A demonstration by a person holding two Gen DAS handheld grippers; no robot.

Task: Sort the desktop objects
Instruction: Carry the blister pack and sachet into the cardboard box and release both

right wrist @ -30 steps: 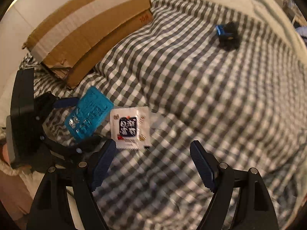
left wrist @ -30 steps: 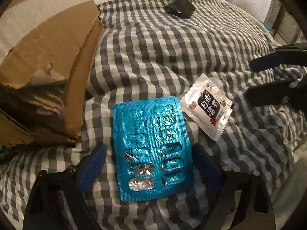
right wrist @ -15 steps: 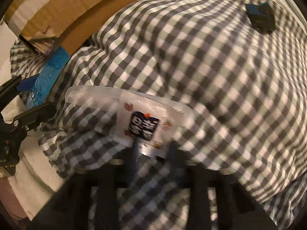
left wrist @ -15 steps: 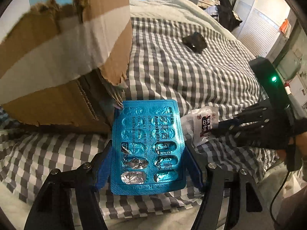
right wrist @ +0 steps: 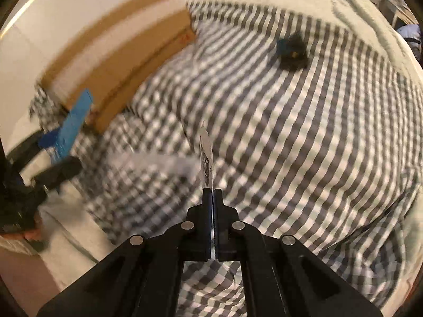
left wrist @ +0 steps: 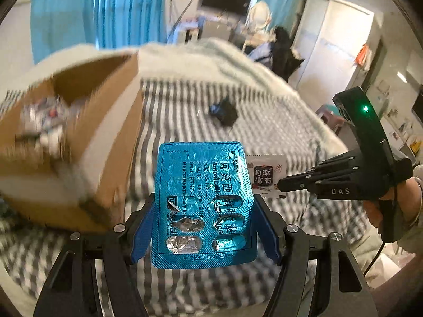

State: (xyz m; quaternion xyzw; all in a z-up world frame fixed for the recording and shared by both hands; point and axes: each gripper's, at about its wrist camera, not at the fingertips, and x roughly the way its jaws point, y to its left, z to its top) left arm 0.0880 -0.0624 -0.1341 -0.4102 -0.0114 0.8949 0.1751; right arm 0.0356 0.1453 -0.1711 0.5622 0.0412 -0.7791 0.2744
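Observation:
A blue blister pack of capsules (left wrist: 203,206) hangs above the checked bedspread (left wrist: 264,132), my left gripper (left wrist: 205,227) shut on its two long edges. The pack also shows as a blue strip (right wrist: 71,124) in the right wrist view. My right gripper (right wrist: 212,192) is shut on a small white sachet with a dark label (right wrist: 206,158), seen edge-on there. In the left wrist view the same sachet (left wrist: 265,175) faces me flat, pinched at its right edge by the right gripper (left wrist: 280,185).
An open cardboard box (left wrist: 87,142) holding several small packets stands left of the blister pack; its side (right wrist: 119,60) shows in the right wrist view. A small black-and-blue object (left wrist: 223,111) lies farther back on the bedspread (right wrist: 304,132). Room furniture lies beyond the bed.
Both grippers closed and rose off the bedspread: the left took up the blister pack, the right took up the sachet. The left view tilted up, so the open top of the box now shows.

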